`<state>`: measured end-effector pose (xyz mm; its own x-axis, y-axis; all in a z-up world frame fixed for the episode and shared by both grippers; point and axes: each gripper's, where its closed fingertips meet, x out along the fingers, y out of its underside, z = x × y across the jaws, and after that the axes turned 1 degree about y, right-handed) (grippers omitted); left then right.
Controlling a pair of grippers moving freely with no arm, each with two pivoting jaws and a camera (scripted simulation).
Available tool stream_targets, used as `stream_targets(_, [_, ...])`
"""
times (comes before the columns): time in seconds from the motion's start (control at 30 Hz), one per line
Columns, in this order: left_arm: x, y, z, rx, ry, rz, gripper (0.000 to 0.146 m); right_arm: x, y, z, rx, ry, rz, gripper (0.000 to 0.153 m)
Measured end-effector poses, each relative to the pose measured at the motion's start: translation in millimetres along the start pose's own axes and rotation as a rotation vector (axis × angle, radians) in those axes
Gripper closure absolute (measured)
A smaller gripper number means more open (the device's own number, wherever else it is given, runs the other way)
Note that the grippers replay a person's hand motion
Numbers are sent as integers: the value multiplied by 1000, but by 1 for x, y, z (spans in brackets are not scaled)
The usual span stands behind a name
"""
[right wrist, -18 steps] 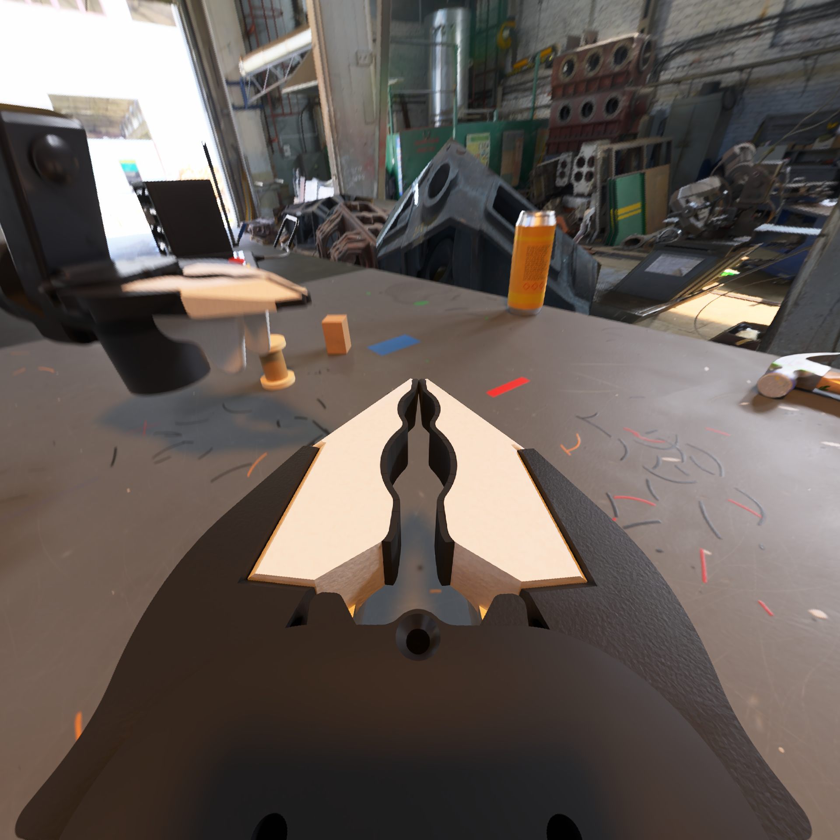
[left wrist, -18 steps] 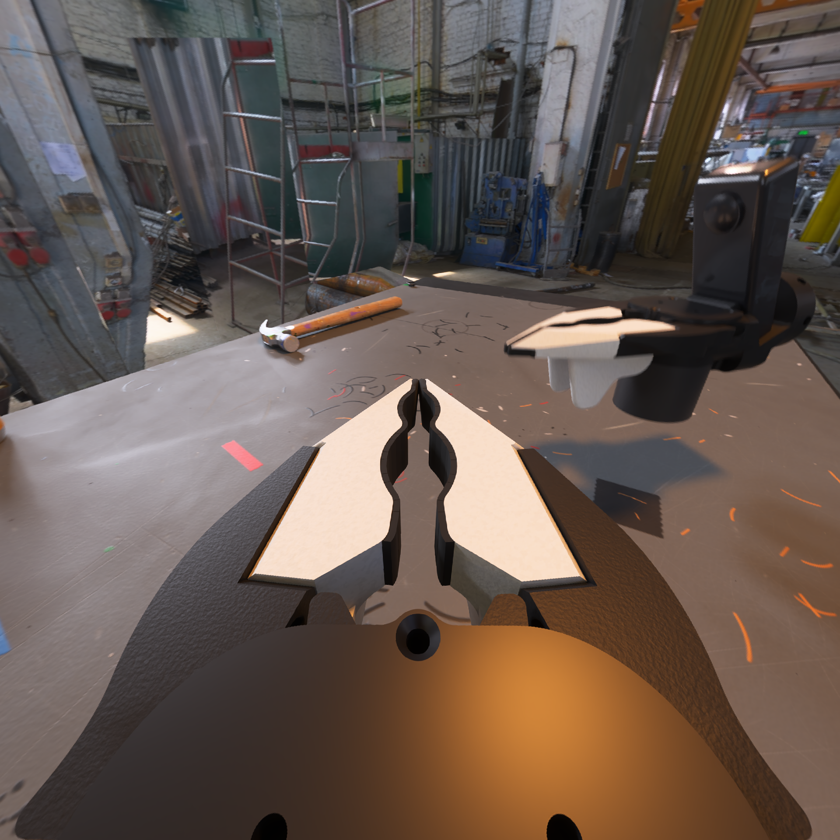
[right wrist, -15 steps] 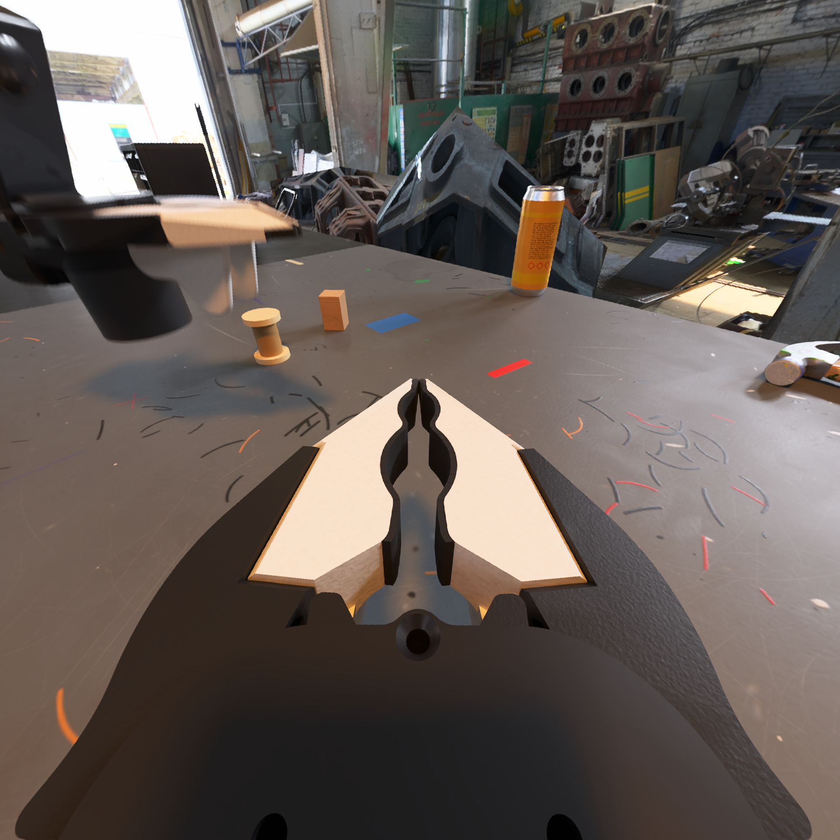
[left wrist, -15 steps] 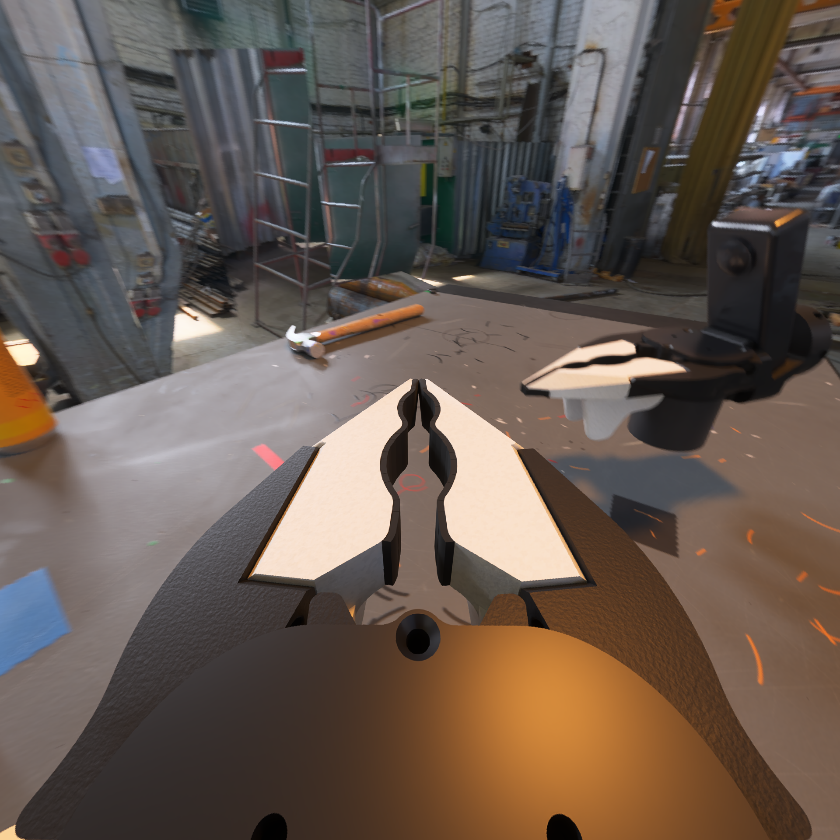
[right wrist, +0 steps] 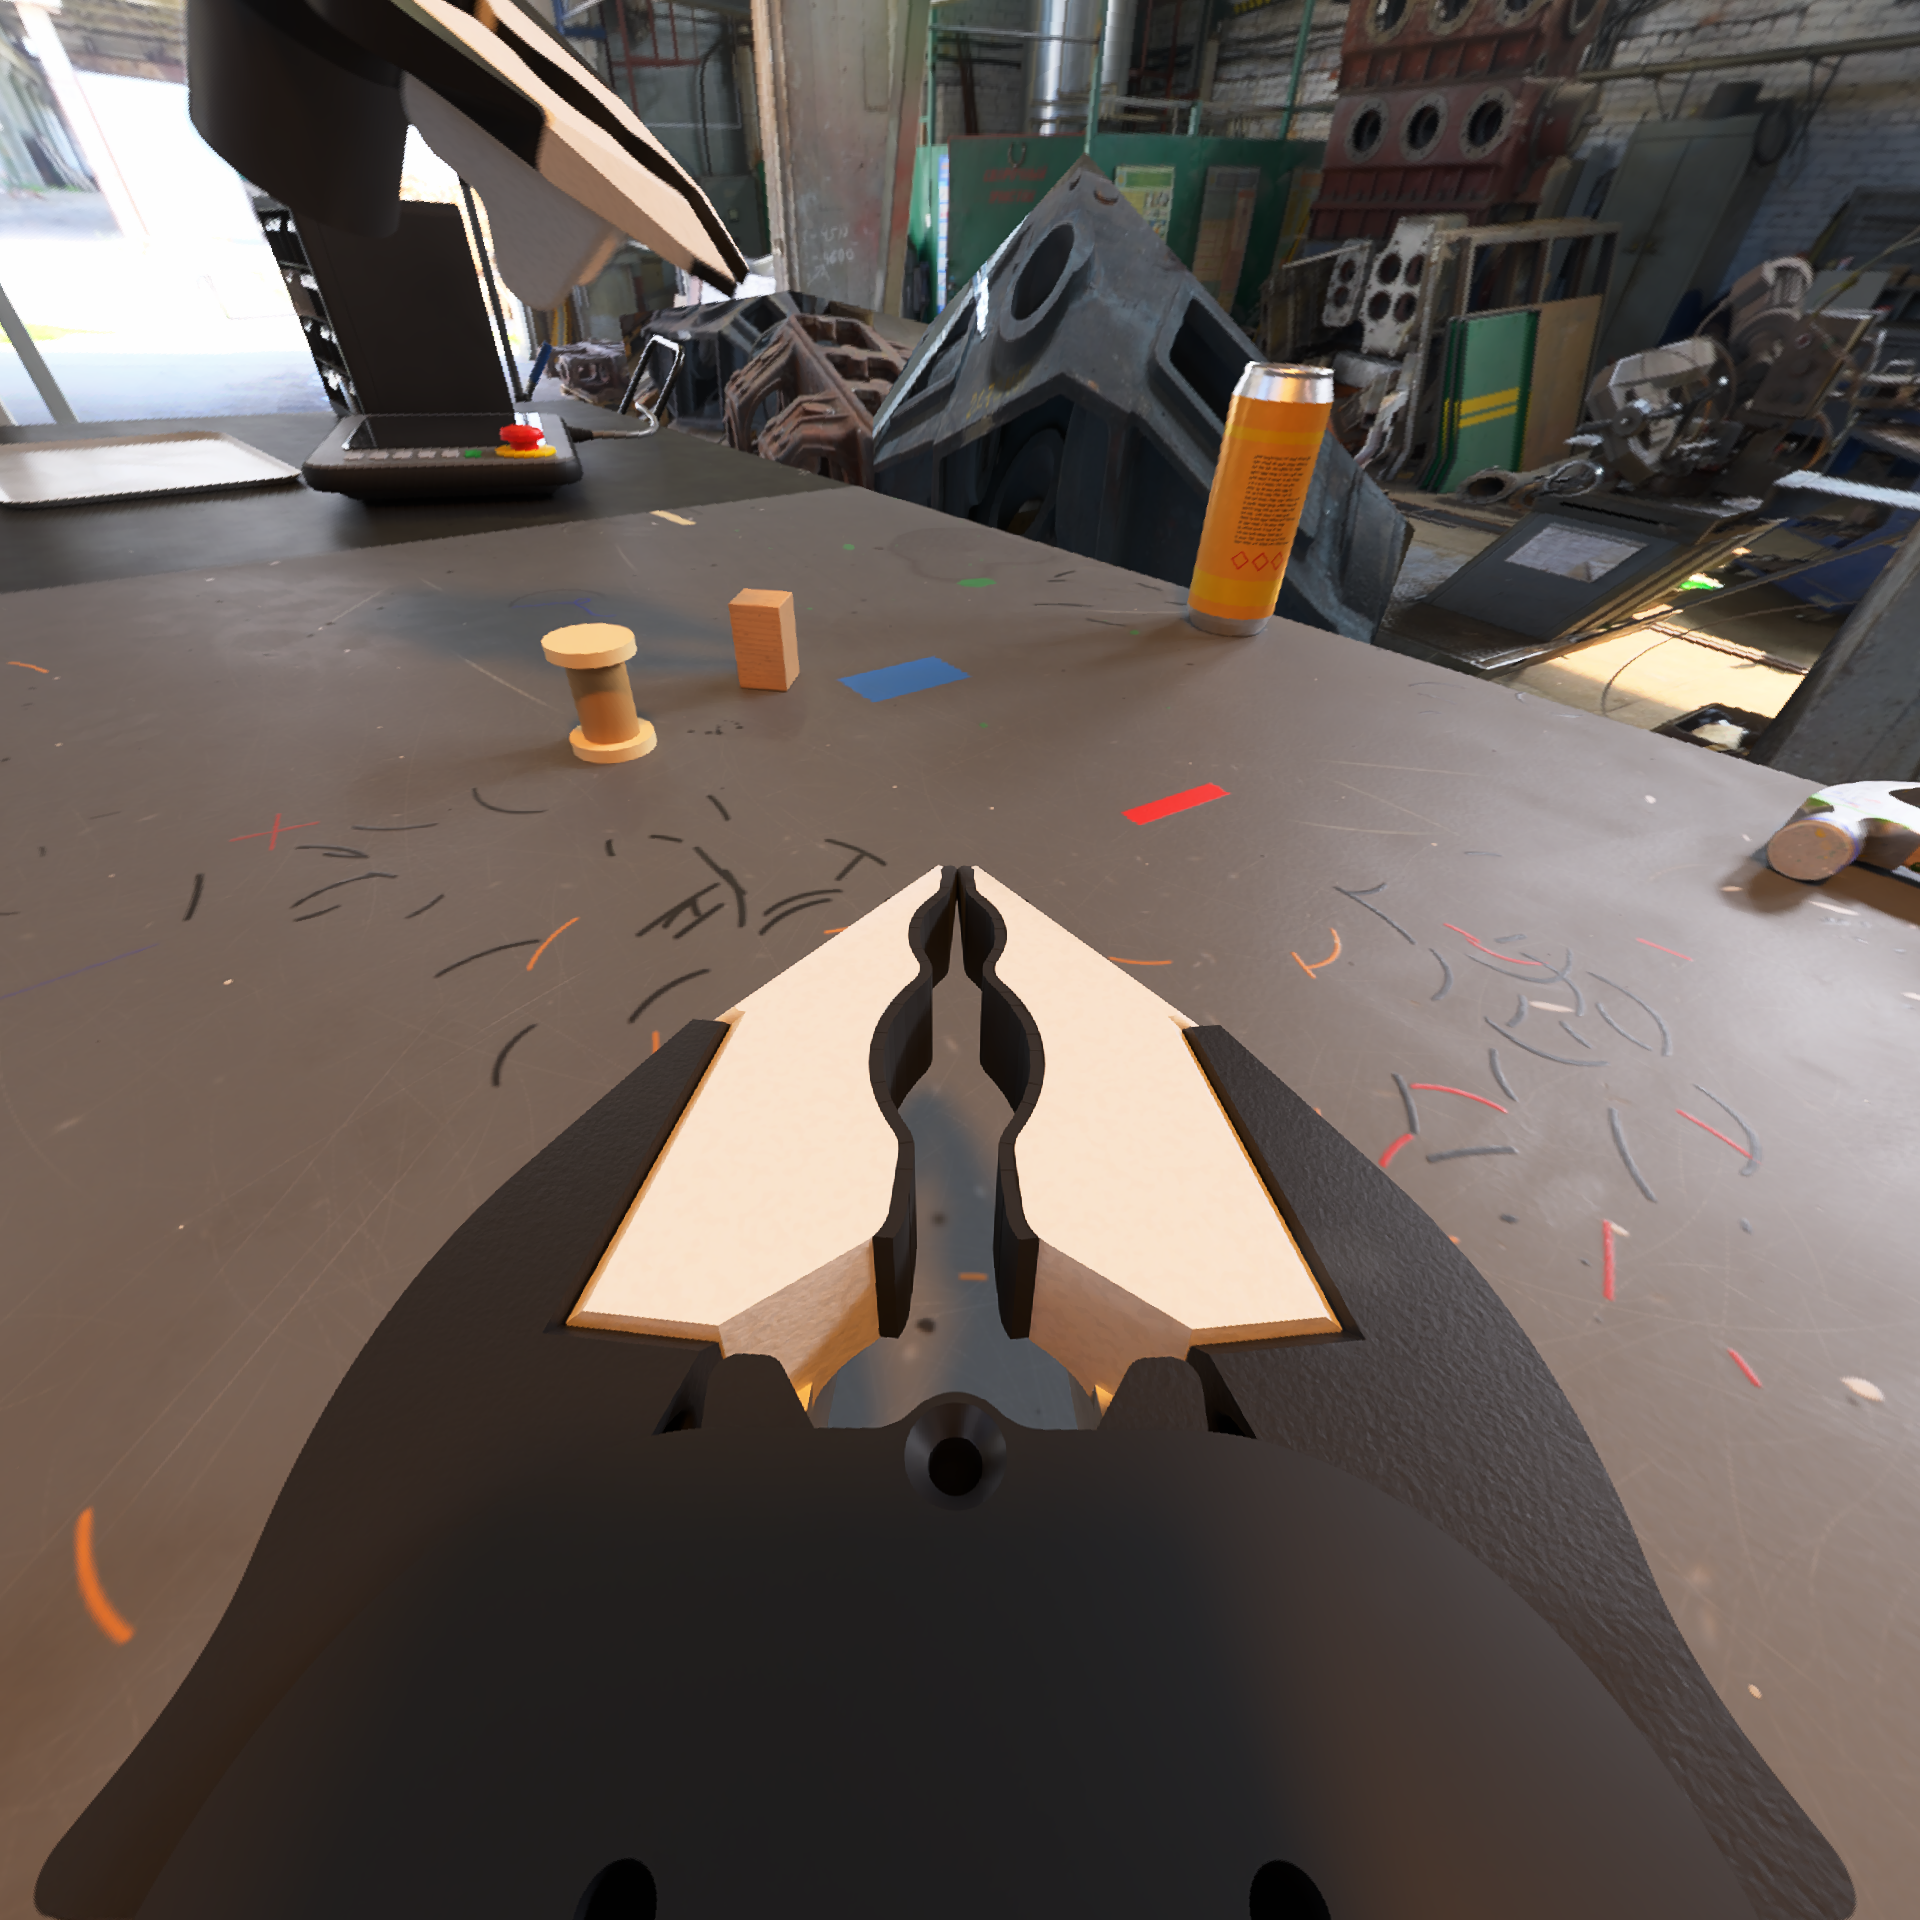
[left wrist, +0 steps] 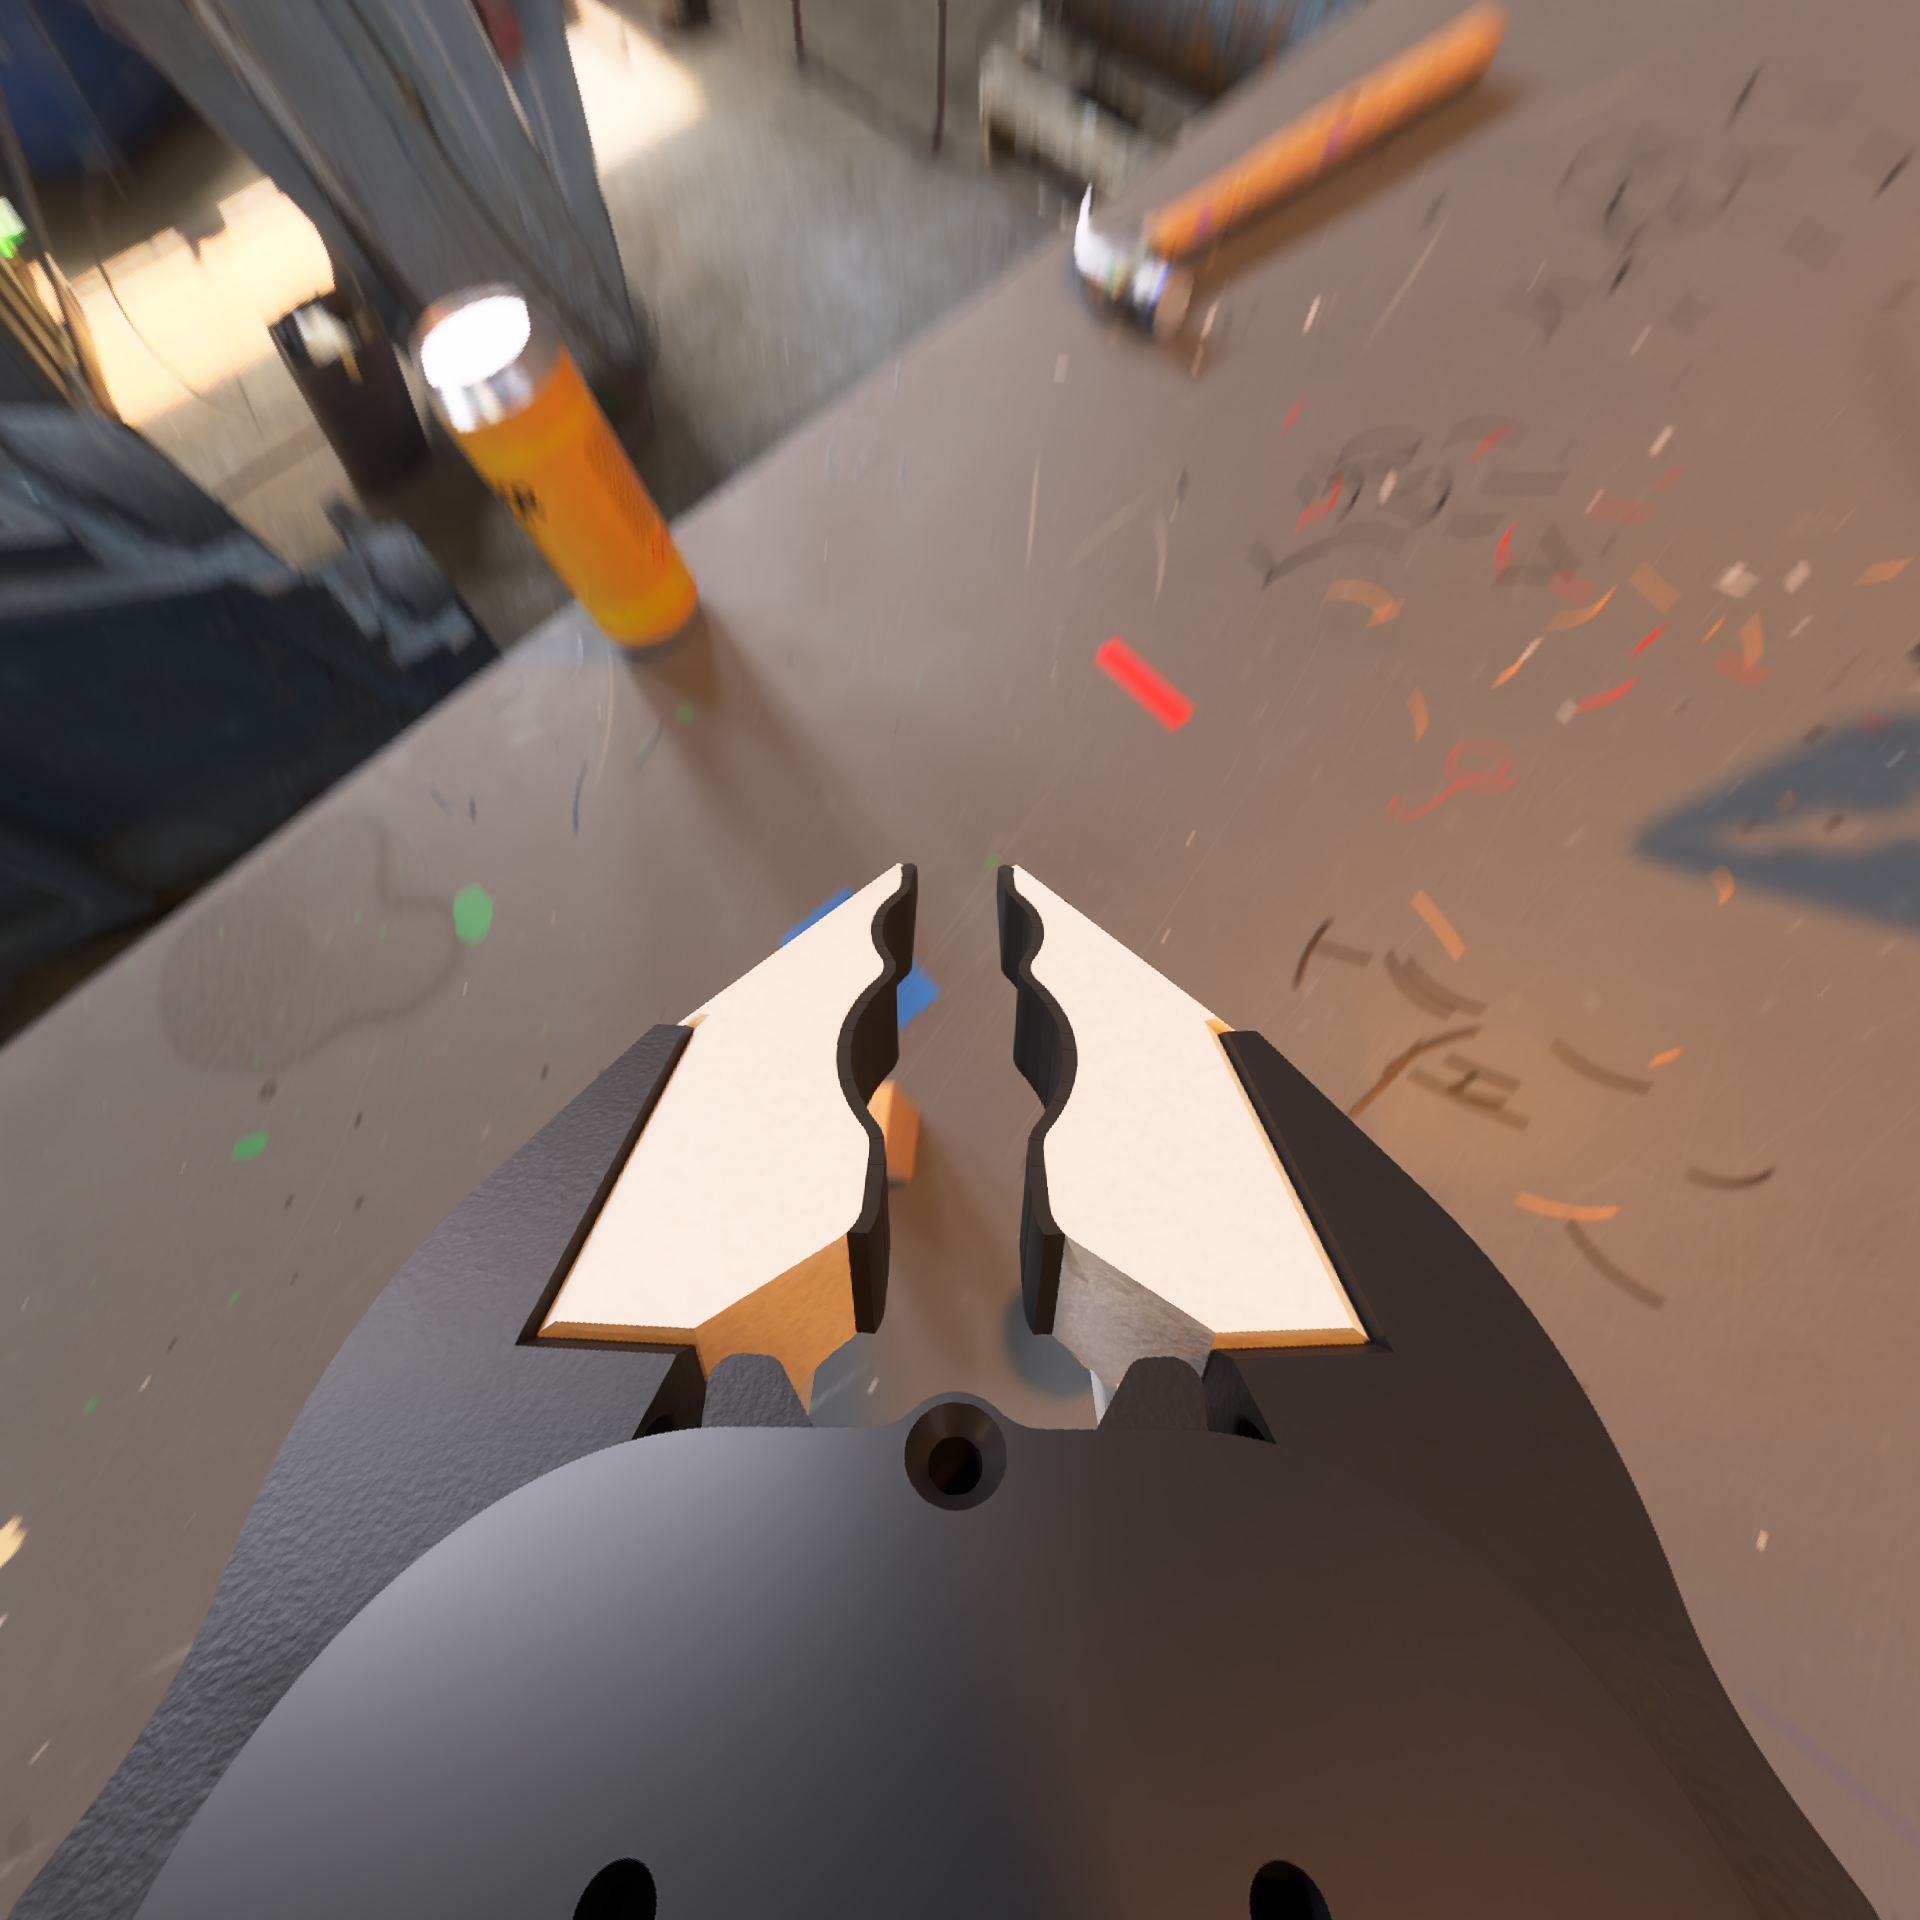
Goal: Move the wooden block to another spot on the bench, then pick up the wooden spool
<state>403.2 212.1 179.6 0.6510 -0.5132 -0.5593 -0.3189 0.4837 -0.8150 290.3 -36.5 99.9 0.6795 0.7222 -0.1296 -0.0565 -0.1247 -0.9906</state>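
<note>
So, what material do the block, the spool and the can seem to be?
Block: pale unfinished wood, faint grain lines. Spool: similar light wood, matte, darker core. Can: probably metal, with a shiny silver rim and glossy orange print.

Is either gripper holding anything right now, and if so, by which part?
Nothing is held. The left gripper is open above the wooden block; the right gripper is shut on nothing. Block and wooden spool stand free on the bench.

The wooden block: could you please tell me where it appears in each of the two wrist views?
Left wrist view: wooden block, centre, only a sliver showing between the open fingers.
Right wrist view: upper left of centre, upright on the bench, right of the wooden spool.
Shared landmark: the orange can.
</note>
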Motion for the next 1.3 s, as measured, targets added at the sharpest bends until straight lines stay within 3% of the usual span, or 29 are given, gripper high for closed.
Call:
stream_targets(0.17, [26, 62, 25, -16, 44, 404, 116, 2, 3, 4, -2, -21, 15, 153])
stream_targets(0.3, [41, 103, 33, -7, 65, 635, 103, 2, 5, 7, 0, -42, 26, 153])
stream_targets(0.43, [51, 122, 37, 1, 76, 740, 102, 3, 6, 10, 4, -63, 33, 153])
stream_targets(0.63, [63, 137, 38, 10, 93, 842, 114, 3, 7, 13, 5, -84, 44, 153])
stream_targets(0.8, [63, 124, 40, 91, 61, 811, 117, 3, 7, 12, 9, -85, 43, 153])
stream_targets(1.0, [47, 54, 17, 138, 62, 583, 117, 2, 4, 9, 7, -68, 29, 153])
stream_targets(1.17, [21, 1, -51, 248, 147, 457, 117, -3, -3, -2, 13, -4, -6, 153])
stream_targets(1.3, [4, -9, -125, 380, 252, 455, 117, -10, -10, -18, 19, 83, -42, 153])
